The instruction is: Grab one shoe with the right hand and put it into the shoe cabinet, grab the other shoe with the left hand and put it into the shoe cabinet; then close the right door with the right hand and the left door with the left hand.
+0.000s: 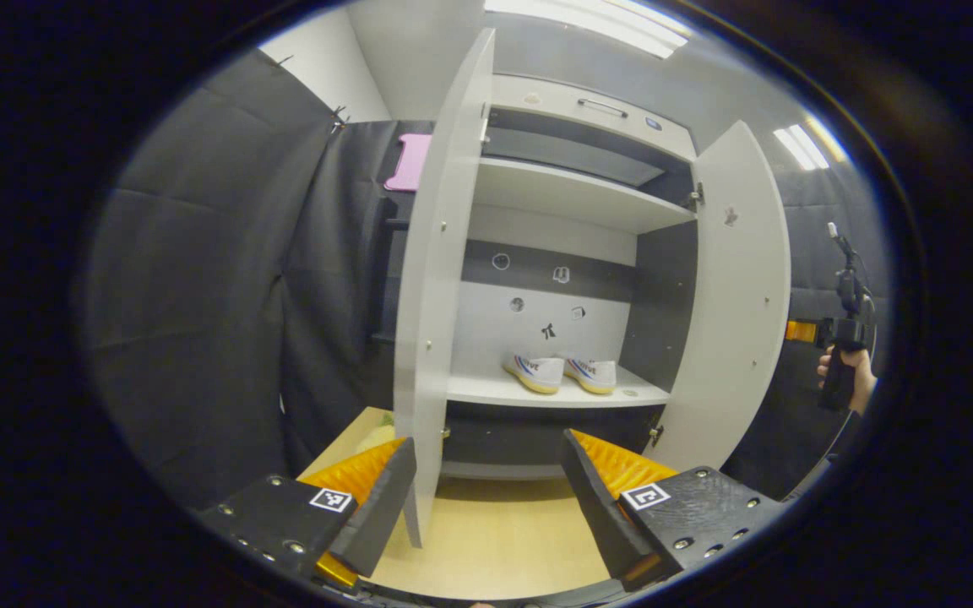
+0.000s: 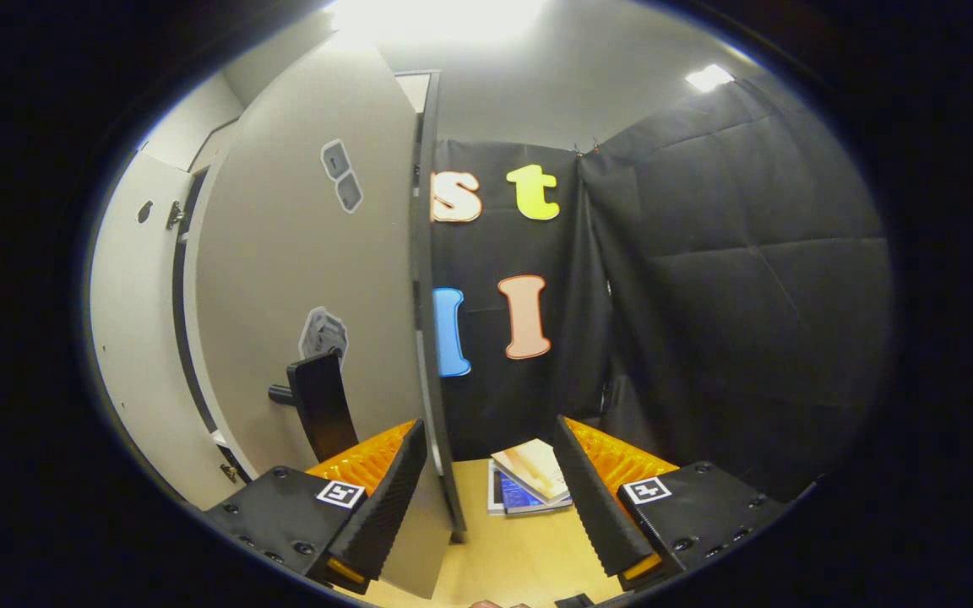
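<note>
- Both shoes [image 1: 560,372] sit on the cabinet [image 1: 571,194] shelf; doors open.
- Left gripper [image 1: 486,498] wide, left door [image 1: 436,279] edge between its fingers.
- Right gripper [image 2: 486,498] wide, right door [image 2: 309,279] edge between; books [image 2: 529,485] beyond.

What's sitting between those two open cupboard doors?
In the left gripper view, between the left door and the right door lies the open cabinet interior, with two shoes side by side on a shelf.

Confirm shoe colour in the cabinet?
White shoes with yellowish soles and coloured side stripes; left gripper view.
</note>
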Tool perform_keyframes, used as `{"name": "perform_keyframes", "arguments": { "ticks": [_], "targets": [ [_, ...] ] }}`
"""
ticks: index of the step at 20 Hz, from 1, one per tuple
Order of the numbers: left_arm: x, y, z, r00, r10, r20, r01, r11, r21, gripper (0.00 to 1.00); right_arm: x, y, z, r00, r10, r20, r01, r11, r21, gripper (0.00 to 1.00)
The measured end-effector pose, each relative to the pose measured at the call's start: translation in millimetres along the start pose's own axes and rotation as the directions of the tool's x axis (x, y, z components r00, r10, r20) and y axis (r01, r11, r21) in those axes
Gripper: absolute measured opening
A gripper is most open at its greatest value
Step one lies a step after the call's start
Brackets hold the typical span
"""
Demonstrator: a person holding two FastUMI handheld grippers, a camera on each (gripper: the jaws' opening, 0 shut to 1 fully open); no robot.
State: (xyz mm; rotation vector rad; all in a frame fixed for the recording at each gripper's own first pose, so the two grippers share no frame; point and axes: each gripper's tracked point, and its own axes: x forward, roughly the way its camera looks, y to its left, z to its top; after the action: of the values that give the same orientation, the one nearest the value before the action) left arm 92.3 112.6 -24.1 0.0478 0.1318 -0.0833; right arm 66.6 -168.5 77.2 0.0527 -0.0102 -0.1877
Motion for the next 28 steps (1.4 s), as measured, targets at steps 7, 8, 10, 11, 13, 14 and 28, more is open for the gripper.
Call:
{"name": "perform_keyframes", "arguments": {
  "ticks": [7, 8, 10, 11, 13, 14, 28],
  "targets": [
    [-29, 45, 8, 0.991, 0.130, 0.006, -0.130, 0.987, 0.091, 0.98, 27, 98, -6, 0.982, 0.188, -0.034, -0.186, 0.981, 0.053, 0.96],
    [-32, 50, 9, 0.989, 0.148, 0.003, -0.148, 0.985, 0.085, 1.00, 31, 108, -9, 0.979, 0.200, -0.045, -0.197, 0.978, 0.065, 0.96],
    [-40, 62, 10, 0.985, 0.175, -0.003, -0.174, 0.983, 0.064, 1.00, 37, 117, -15, 0.981, 0.186, -0.056, -0.181, 0.980, 0.086, 0.96],
    [-45, 68, 11, 0.982, 0.191, -0.003, -0.190, 0.980, 0.056, 1.00, 37, 115, -15, 0.983, 0.177, -0.055, -0.171, 0.981, 0.095, 0.96],
    [-54, 82, 20, 0.976, 0.216, 0.011, -0.216, 0.975, 0.053, 1.00, 37, 115, -22, 0.982, 0.176, -0.069, -0.167, 0.979, 0.119, 0.97],
    [-57, 90, 23, 0.974, 0.226, 0.016, -0.227, 0.972, 0.058, 0.99, 36, 116, -29, 0.980, 0.180, -0.087, -0.168, 0.977, 0.129, 0.97],
    [18, 192, 124, 0.982, 0.141, 0.127, -0.145, 0.989, 0.021, 0.96, -46, 57, -57, 0.993, 0.011, -0.118, -0.013, 1.000, -0.015, 0.98]
  ]
}}
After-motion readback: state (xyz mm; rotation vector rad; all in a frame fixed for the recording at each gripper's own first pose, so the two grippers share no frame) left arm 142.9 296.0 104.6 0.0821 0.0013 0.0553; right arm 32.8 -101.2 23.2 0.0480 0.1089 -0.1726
